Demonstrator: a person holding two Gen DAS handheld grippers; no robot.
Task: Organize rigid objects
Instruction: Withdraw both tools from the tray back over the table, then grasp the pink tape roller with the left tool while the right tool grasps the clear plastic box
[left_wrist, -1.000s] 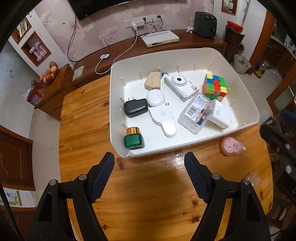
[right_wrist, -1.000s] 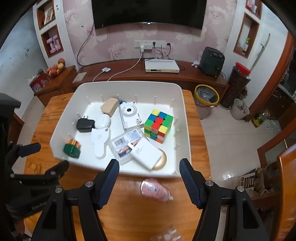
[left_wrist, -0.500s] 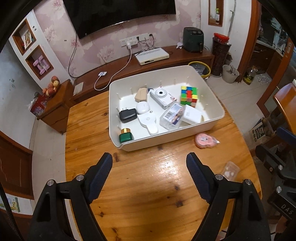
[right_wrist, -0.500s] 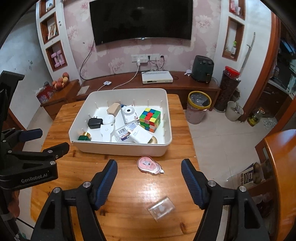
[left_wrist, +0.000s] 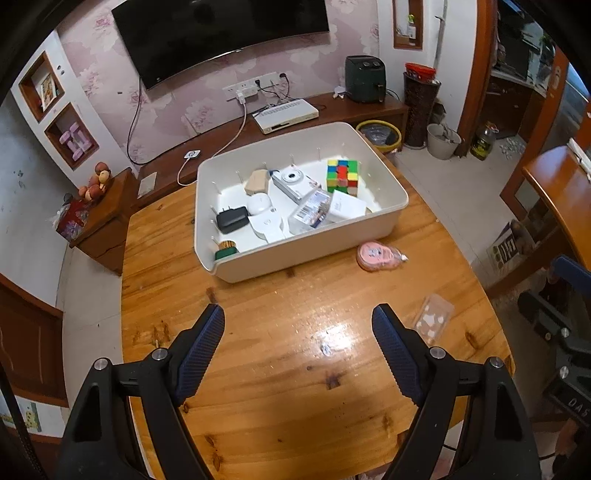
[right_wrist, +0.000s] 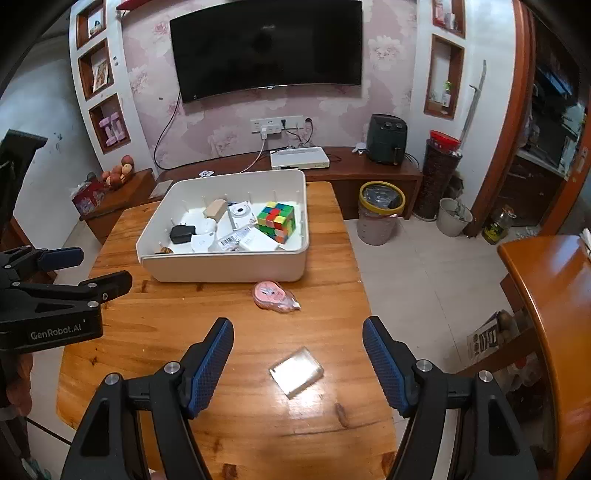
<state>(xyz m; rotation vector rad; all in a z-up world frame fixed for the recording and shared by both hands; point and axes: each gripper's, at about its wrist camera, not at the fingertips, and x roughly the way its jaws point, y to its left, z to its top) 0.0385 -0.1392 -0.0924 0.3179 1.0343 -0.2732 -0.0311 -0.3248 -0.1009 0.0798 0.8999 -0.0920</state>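
A white bin (left_wrist: 306, 258) stands on the round wooden table (left_wrist: 280, 387). It holds a colour cube (left_wrist: 342, 175), a white camera (left_wrist: 291, 181), a black charger (left_wrist: 232, 219), a green jar (left_wrist: 226, 250), a white box (left_wrist: 345, 208) and other small items. A pink packet (right_wrist: 273, 295) lies on the table just in front of the bin (right_wrist: 229, 266). Nearer me lies a clear plastic case (right_wrist: 296, 371). My right gripper (right_wrist: 298, 328) hangs open above that case with nothing between its fingers. My left gripper (left_wrist: 297, 317) is open over bare wood, well short of the bin.
The left gripper (right_wrist: 105, 266) also shows at the right wrist view's left edge. A low wooden cabinet (right_wrist: 351, 166) with a white set-top box runs behind the table. A yellow-rimmed bin (right_wrist: 380, 210) and a second wooden table (right_wrist: 554, 295) stand to the right.
Both grippers have drawn back and upward from the bin, which now looks smaller and farther. The clear case has come into both views. Both pairs of jaws stand slightly wider.
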